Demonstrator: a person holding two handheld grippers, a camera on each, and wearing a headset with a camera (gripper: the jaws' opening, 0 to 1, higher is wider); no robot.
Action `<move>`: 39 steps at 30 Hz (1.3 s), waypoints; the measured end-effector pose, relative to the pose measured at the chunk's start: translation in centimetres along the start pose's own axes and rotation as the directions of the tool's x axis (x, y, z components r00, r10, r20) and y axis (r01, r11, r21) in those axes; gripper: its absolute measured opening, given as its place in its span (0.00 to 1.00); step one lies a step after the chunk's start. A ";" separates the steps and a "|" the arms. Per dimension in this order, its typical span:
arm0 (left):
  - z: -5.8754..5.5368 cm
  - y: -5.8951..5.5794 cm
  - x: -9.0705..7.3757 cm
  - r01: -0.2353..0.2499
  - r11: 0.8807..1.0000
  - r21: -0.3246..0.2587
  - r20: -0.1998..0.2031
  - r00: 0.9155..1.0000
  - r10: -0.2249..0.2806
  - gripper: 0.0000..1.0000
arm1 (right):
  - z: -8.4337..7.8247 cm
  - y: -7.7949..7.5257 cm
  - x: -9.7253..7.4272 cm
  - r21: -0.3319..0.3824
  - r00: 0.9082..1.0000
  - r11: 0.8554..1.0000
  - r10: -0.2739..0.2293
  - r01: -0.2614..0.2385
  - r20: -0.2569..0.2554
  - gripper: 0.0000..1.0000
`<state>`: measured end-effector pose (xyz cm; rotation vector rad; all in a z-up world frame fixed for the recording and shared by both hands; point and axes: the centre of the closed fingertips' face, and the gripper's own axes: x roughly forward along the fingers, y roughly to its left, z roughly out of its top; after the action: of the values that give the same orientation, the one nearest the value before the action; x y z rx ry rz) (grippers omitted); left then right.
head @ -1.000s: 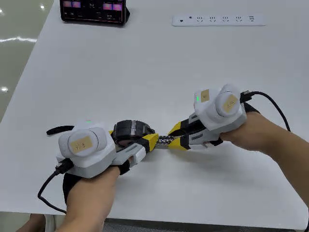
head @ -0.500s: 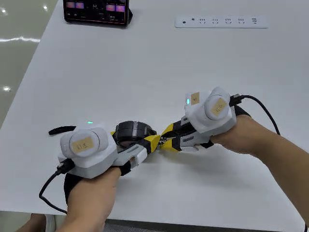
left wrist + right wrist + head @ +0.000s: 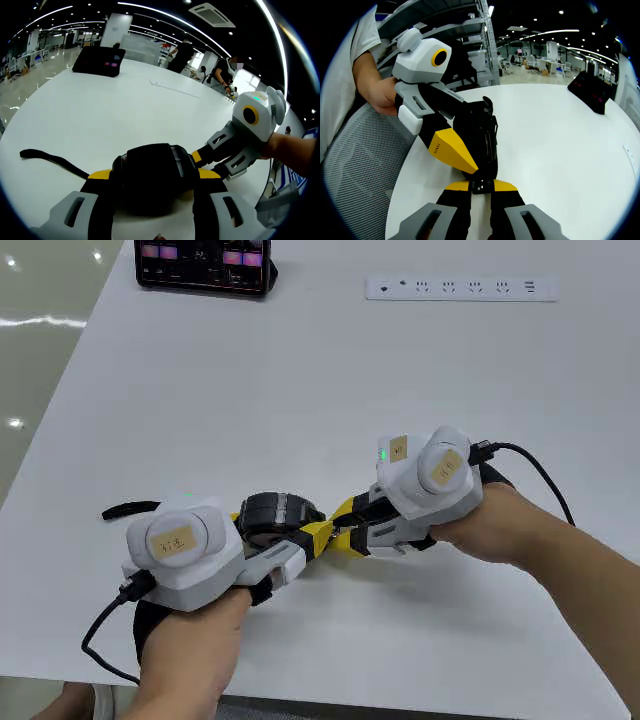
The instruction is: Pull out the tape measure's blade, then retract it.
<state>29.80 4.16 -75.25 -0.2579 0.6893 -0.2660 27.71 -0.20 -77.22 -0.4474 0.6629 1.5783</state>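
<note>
A black tape measure [image 3: 275,512] rests on the white table [image 3: 300,390], and my left gripper [image 3: 280,527] is shut on its case. In the left gripper view the case [image 3: 150,165] sits between the yellow-tipped fingers [image 3: 100,175]. My right gripper [image 3: 341,530] is right up against the case from the right, shut on the blade's end hook [image 3: 482,186]. Almost no blade shows between hook and case [image 3: 481,132]. The left gripper's yellow fingertip [image 3: 451,148] lies along the case. The case's black wrist strap [image 3: 125,508] trails off to the left.
A black tablet-like device [image 3: 205,262] stands at the far edge of the table, with a white power strip [image 3: 462,287] to its right. The table's left edge [image 3: 50,410] runs diagonally beside a glossy floor. People stand in the background [image 3: 182,52].
My right gripper has moved left toward the tape measure, and the short stretch of blade seen between the grippers has shrunk to almost nothing. The left gripper has held still.
</note>
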 end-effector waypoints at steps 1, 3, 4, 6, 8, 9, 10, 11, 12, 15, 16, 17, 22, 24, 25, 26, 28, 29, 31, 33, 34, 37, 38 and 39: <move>0.0 0.0 0.0 0.000 1.000 0.000 0.000 1.000 0.000 0.59 | 0.0 0.0 0.0 0.000 1.000 1.000 -0.001 0.001 0.001 0.11; 0.0 0.0 0.0 0.001 1.000 -0.002 -0.002 1.000 -0.001 0.59 | 0.0 0.0 0.0 0.001 1.000 1.000 -0.003 0.003 0.003 0.11; 0.0 0.0 0.0 0.001 1.000 -0.003 -0.002 1.000 -0.001 0.59 | 0.0 0.0 0.0 0.006 1.000 1.000 -0.003 0.003 0.004 0.11; 0.0 0.1 0.0 0.002 1.000 -0.004 -0.004 1.000 -0.002 0.60 | 0.0 -0.1 0.0 0.024 1.000 1.000 -0.004 0.004 0.006 0.11; 0.0 0.0 0.1 -0.001 1.000 -0.007 -0.009 1.000 0.001 0.60 | 0.0 0.0 0.0 0.021 1.000 1.000 -0.005 0.005 0.007 0.11; 0.0 0.0 0.1 -0.001 1.000 -0.006 -0.008 1.000 0.001 0.60 | 0.0 0.0 0.0 0.021 1.000 1.000 -0.006 0.006 0.006 0.11; 0.0 0.0 0.1 0.000 1.000 -0.008 -0.007 1.000 0.000 0.60 | 0.0 -0.1 0.0 0.019 1.000 1.000 -0.008 0.007 0.006 0.11; 0.0 0.0 0.1 -0.001 1.000 -0.006 -0.008 1.000 0.001 0.61 | 0.0 -0.1 0.0 0.020 1.000 1.000 -0.009 0.009 0.005 0.12; 0.0 0.0 0.1 -0.002 1.000 -0.001 -0.008 1.000 0.002 0.61 | 0.0 0.0 0.0 0.023 1.000 1.000 -0.010 0.009 0.004 0.12; -0.1 0.0 0.1 -0.002 1.000 0.001 -0.018 1.000 0.002 0.61 | -0.3 0.0 -0.1 0.016 1.000 1.000 -0.020 0.021 -0.014 0.14; -0.1 0.0 0.1 -0.001 1.000 0.002 -0.018 1.000 0.001 0.62 | -0.4 -0.2 -0.1 -0.003 0.999 0.999 -0.032 0.032 -0.027 0.15; -0.1 -0.1 0.1 0.001 1.000 0.006 -0.019 1.000 0.000 0.62 | -0.4 -0.1 -0.1 0.003 0.999 1.000 -0.028 0.028 -0.022 0.16; 0.0 -0.1 0.1 0.000 1.000 0.008 -0.016 1.000 0.000 0.62 | -0.5 -0.2 -0.4 0.015 0.999 0.999 -0.030 0.030 -0.018 0.16; 0.0 -0.1 0.1 0.001 1.000 0.012 -0.017 1.000 0.000 0.62 | -0.5 -0.3 -0.5 0.016 0.999 0.999 -0.033 0.033 -0.018 0.17; 0.0 -0.1 0.2 0.001 1.000 0.024 -0.017 1.000 0.000 0.62 | -0.5 -0.3 -0.6 0.018 0.999 0.999 -0.038 0.038 -0.016 0.18; 0.1 -0.1 0.2 0.001 1.000 0.030 -0.017 1.000 0.000 0.62 | -0.5 -0.3 -0.7 0.020 0.999 0.999 -0.041 0.041 -0.014 0.18; 0.2 -0.2 0.1 0.001 0.999 0.049 -0.015 1.000 0.000 0.62 | -0.5 -0.3 -0.9 0.024 0.999 0.998 -0.051 0.051 -0.009 0.20; 0.2 -0.2 0.1 0.001 0.998 0.059 -0.015 1.000 0.000 0.62 | -0.6 -0.3 -0.9 0.026 0.999 0.998 -0.054 0.054 -0.009 0.21; 0.3 -0.3 0.0 -0.001 0.996 0.091 -0.014 1.000 0.002 0.61 | -0.8 -0.2 -1.0 0.028 0.998 0.998 -0.055 0.055 -0.015 0.21; 0.5 -0.2 0.1 -0.002 0.992 0.126 -0.007 1.000 0.003 0.61 | -1.0 -0.1 -1.1 0.028 0.998 0.998 -0.057 0.058 -0.020 0.21; 0.5 -0.3 0.0 -0.003 0.991 0.135 -0.005 1.000 0.003 0.61 | -1.1 -0.1 -1.1 0.030 0.998 0.998 -0.058 0.059 -0.020 0.21; 0.7 -0.2 0.0 0.000 0.990 0.144 -0.005 1.000 0.001 0.61 | -1.1 -0.2 -1.4 0.040 0.998 0.997 -0.066 0.066 -0.015 0.21; 0.7 -0.2 0.0 0.001 0.990 0.142 -0.004 1.000 0.000 0.61 | -1.2 -0.2 -1.4 0.042 0.998 0.997 -0.068 0.068 -0.014 0.22; 0.8 -0.3 0.0 0.003 0.990 0.143 -0.002 1.000 -0.002 0.61 | -1.2 -0.2 -1.5 0.042 0.997 0.997 -0.070 0.071 -0.014 0.22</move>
<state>30.27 4.01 -74.54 -0.1214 0.6681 -0.3166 27.99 -2.10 -77.21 -0.4445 0.6817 1.4935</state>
